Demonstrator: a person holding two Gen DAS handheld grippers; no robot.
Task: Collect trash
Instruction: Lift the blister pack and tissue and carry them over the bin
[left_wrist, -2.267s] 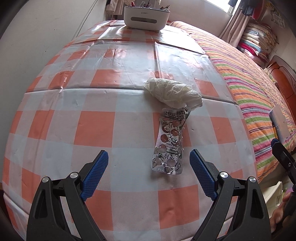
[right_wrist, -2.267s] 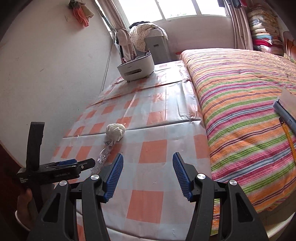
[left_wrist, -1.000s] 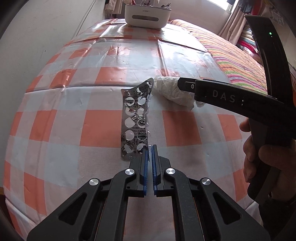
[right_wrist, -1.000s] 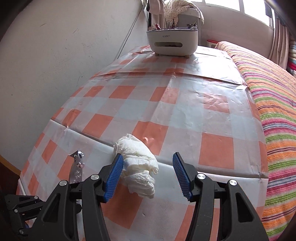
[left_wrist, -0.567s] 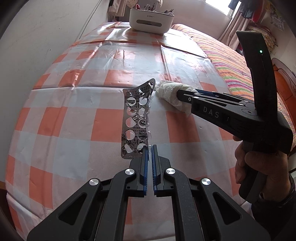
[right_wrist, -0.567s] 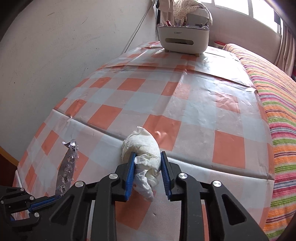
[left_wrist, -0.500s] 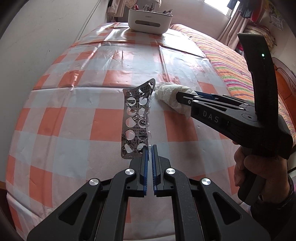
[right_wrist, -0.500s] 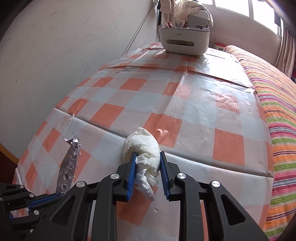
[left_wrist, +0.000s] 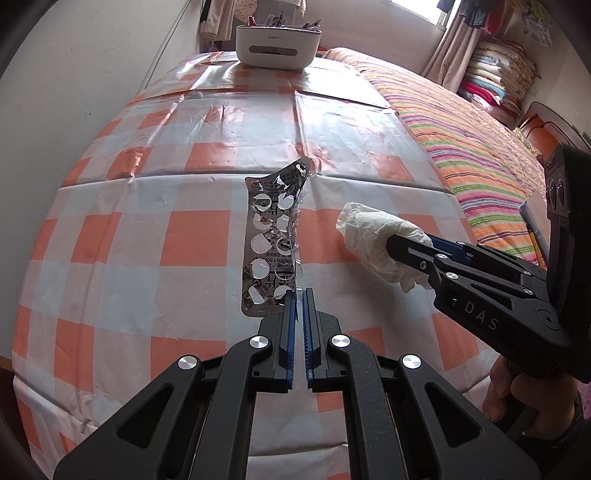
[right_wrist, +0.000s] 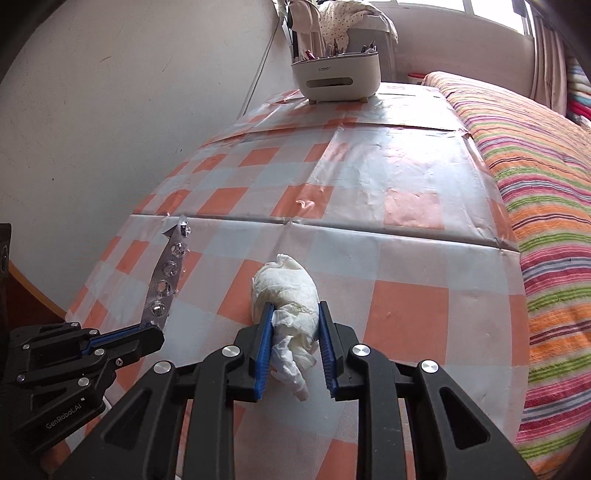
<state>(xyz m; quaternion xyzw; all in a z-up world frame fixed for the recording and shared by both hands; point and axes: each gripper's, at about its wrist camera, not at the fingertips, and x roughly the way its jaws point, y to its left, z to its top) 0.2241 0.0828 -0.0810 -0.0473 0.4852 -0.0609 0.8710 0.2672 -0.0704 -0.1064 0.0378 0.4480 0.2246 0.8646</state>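
Note:
My left gripper (left_wrist: 298, 295) is shut on the lower edge of an empty silver pill blister pack (left_wrist: 273, 240), which stands up above the checked tablecloth (left_wrist: 147, 236). The same pack (right_wrist: 167, 275) shows at the left of the right wrist view, pinched by the left gripper (right_wrist: 153, 326). My right gripper (right_wrist: 293, 310) is shut on a crumpled white tissue wad (right_wrist: 286, 291), lifted off the cloth. In the left wrist view the tissue wad (left_wrist: 373, 236) sticks out of the right gripper (left_wrist: 410, 245) to the right of the pack.
A white organiser box (left_wrist: 277, 46) with small items stands at the table's far end; it shows as the organiser box (right_wrist: 337, 75) in the right view. A striped bed (right_wrist: 546, 192) runs along the table's right side. A wall (right_wrist: 110, 92) borders the left. A hand (left_wrist: 517, 391) holds the right gripper.
The right gripper closed on the tissue wad and drew it back toward the near table edge, off the cloth. The left gripper keeps its hold on the blister pack, barely shifted.

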